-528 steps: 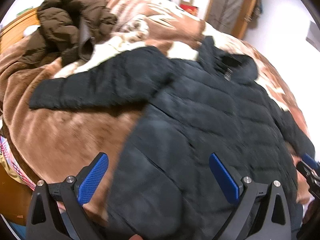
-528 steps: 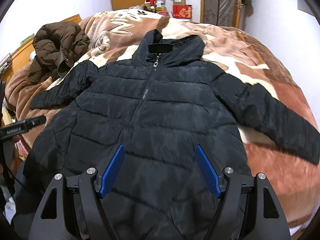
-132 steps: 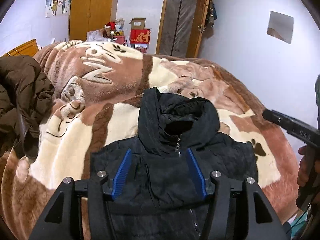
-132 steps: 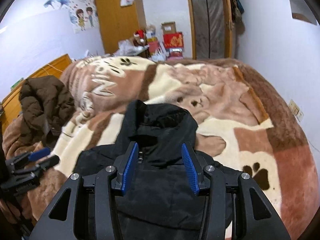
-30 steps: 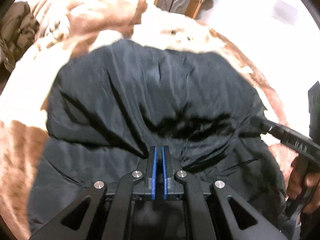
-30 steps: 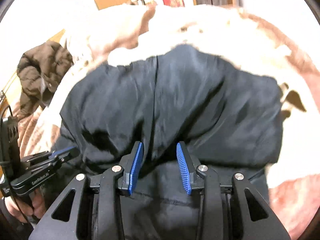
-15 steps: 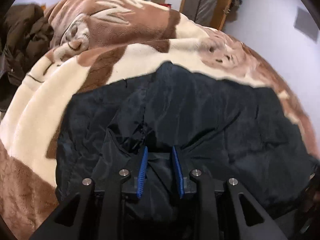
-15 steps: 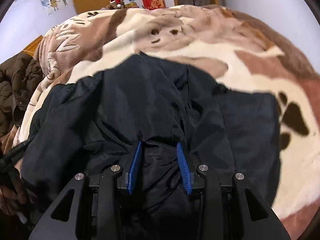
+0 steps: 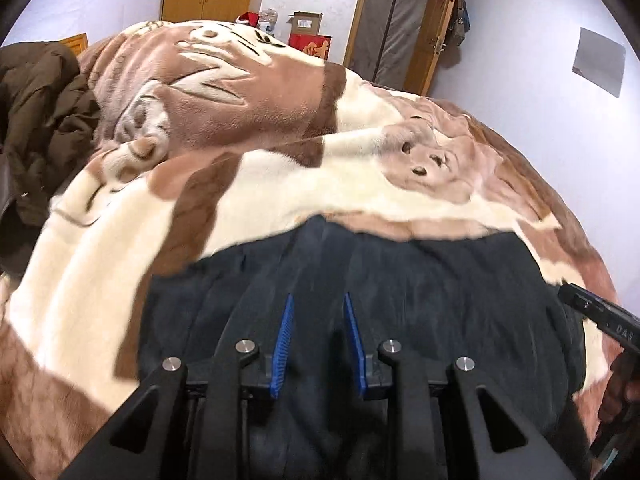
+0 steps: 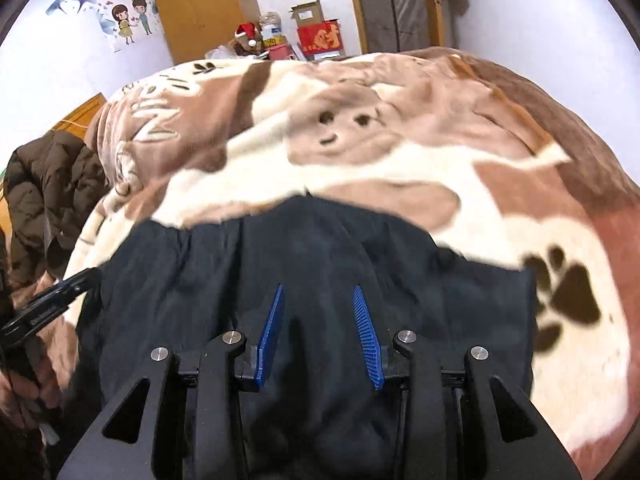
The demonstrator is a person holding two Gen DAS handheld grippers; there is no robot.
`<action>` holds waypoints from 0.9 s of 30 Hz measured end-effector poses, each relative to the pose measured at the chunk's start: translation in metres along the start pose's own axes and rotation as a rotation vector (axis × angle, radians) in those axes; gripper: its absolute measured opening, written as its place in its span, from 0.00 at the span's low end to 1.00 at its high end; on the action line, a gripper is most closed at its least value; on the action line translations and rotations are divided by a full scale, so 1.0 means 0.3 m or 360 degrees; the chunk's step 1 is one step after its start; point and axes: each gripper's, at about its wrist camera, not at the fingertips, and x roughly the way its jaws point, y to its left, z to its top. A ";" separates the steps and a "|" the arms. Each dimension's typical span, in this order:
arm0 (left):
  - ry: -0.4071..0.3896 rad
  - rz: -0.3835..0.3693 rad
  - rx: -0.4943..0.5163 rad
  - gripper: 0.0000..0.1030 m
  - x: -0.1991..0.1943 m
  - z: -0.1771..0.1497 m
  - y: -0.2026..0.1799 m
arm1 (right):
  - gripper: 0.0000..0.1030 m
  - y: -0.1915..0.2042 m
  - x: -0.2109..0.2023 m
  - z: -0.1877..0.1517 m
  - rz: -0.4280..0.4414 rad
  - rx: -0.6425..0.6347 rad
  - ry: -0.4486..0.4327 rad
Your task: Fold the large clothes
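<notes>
- One bed, covered by one brown-and-cream bear-print blanket [image 9: 248, 184]; it fills both views from near edge to far.
- Two coats in all. One black coat [image 9: 440, 288], folded into a broad bundle, lies flat on the near part of the blanket. One brown coat [image 10: 48, 192] sits heaped at the far left edge of the bed.
- Two tongs. Left gripper [image 9: 318, 316] hangs over the bundle's middle, blue pads slightly apart, nothing pinched; black cloth shows below and beyond the gap.
- Right gripper [image 10: 318, 308] likewise over the bundle, pads parted a little wider, gripping nothing.
- Right wrist view alone shows dark paw prints [image 10: 568, 292] on the blanket just right of the bundle, and the left tong's tip at the bundle's left edge.
- Left wrist view alone shows the right tong's tip at the bundle's right edge.
- One red box [image 10: 320, 38] stands beyond the bed.
</notes>
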 end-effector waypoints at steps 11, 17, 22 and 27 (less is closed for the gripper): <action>0.0077 0.0083 0.0065 0.27 0.224 -0.086 0.004 | 0.36 -0.070 0.267 -0.091 -0.0049 -0.0003 0.0168; 0.0051 0.0021 0.0068 0.26 0.074 -0.043 -0.012 | 0.36 -0.035 0.056 -0.046 -0.0021 0.0020 0.0080; -0.0065 -0.0169 0.0044 0.26 -0.162 -0.113 -0.050 | 0.36 0.091 -0.178 -0.146 0.0184 -0.0028 -0.0063; 0.0086 -0.0261 0.0118 0.26 -0.176 -0.274 -0.151 | 0.36 0.169 -0.063 -0.298 0.0205 -0.0064 0.0173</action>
